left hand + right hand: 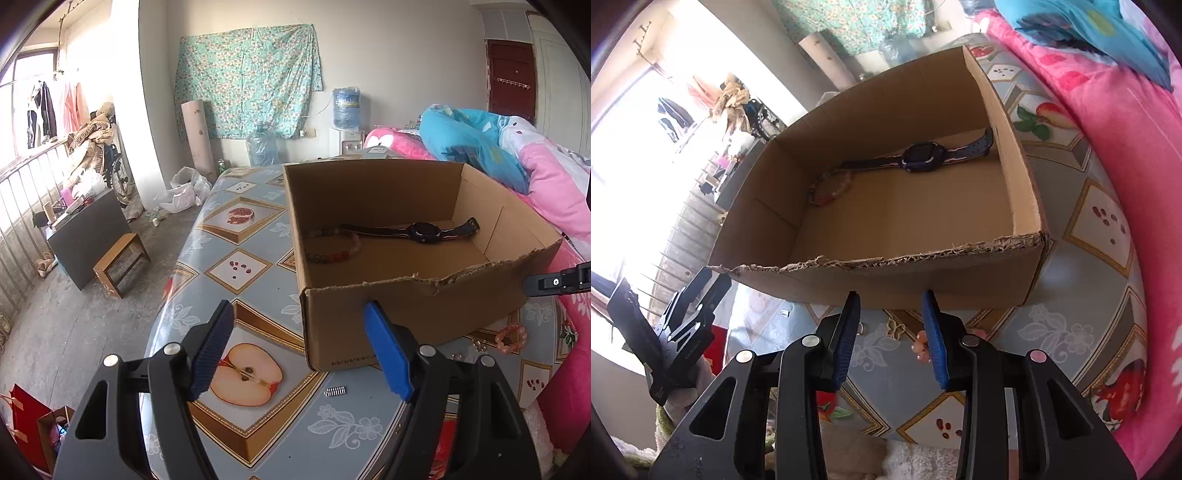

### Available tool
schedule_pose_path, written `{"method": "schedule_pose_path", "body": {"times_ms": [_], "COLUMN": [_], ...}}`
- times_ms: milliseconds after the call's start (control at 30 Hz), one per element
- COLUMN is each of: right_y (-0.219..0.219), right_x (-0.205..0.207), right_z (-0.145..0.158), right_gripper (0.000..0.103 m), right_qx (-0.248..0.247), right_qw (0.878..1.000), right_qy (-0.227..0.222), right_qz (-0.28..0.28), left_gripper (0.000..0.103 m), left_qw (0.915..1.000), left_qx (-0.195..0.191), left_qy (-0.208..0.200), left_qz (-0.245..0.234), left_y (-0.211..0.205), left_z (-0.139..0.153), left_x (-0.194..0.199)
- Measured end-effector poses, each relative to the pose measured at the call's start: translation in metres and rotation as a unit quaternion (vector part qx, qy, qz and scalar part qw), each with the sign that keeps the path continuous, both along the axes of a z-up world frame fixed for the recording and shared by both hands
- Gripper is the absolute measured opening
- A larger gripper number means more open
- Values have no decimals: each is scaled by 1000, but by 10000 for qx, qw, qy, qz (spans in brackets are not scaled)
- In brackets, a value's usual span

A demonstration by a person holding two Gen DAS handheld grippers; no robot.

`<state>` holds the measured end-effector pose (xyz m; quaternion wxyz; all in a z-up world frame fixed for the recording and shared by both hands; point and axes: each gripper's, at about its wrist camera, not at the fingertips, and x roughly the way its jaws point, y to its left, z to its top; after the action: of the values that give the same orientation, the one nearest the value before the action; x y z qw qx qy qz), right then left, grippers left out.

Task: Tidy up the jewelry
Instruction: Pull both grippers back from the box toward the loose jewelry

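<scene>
My left claw (pixel 299 350) hangs with its blue-padded jaws spread wide and nothing between them; past its tips stands the near left corner of the open brown cardboard box (pixel 406 306) with a torn front rim. Below the claw, on the fruit-patterned blue tablecloth (pixel 236 206), lies a small silvery ribbed clip (pixel 335 391), just right of centre between the jaws.

My right claw (pixel 891 332) has its jaws at a narrower gap, gripping nothing. Just ahead of its tips is the front wall of the box (pixel 923 280). Inside the right pad sits a pale pink beaded bracelet (pixel 921 347), touching or nearly touching it; I cannot tell which. A small gold butterfly charm (pixel 896 328) lies between the jaws on the cloth.

Beyond both claws, inside the box at its far wall, rest a dark navy strap watch (pixel 919 157) and, to its left, a multicoloured bead bracelet (pixel 830 188). In the left view the pink bracelet (pixel 511 338) lies right of my left claw, beside the box.
</scene>
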<state>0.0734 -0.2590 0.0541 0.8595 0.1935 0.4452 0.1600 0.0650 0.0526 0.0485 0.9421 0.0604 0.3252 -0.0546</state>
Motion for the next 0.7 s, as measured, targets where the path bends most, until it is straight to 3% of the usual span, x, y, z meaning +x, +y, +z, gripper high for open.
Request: {"method": "schedule_pose_path", "body": {"times_ms": [700], "right_y": [-1], "right_x": [-12], "right_z": [-4], "right_gripper": [37], "right_qx": [32], "right_qw": [9999], "right_qy": [-95], "right_qz": [-100], "left_gripper": [72], "left_qw": [9998], "left_qx": [-89], "left_qy": [128], "left_qz": [117], "left_y": [1], "left_z": [-2], "left_x": [9]}}
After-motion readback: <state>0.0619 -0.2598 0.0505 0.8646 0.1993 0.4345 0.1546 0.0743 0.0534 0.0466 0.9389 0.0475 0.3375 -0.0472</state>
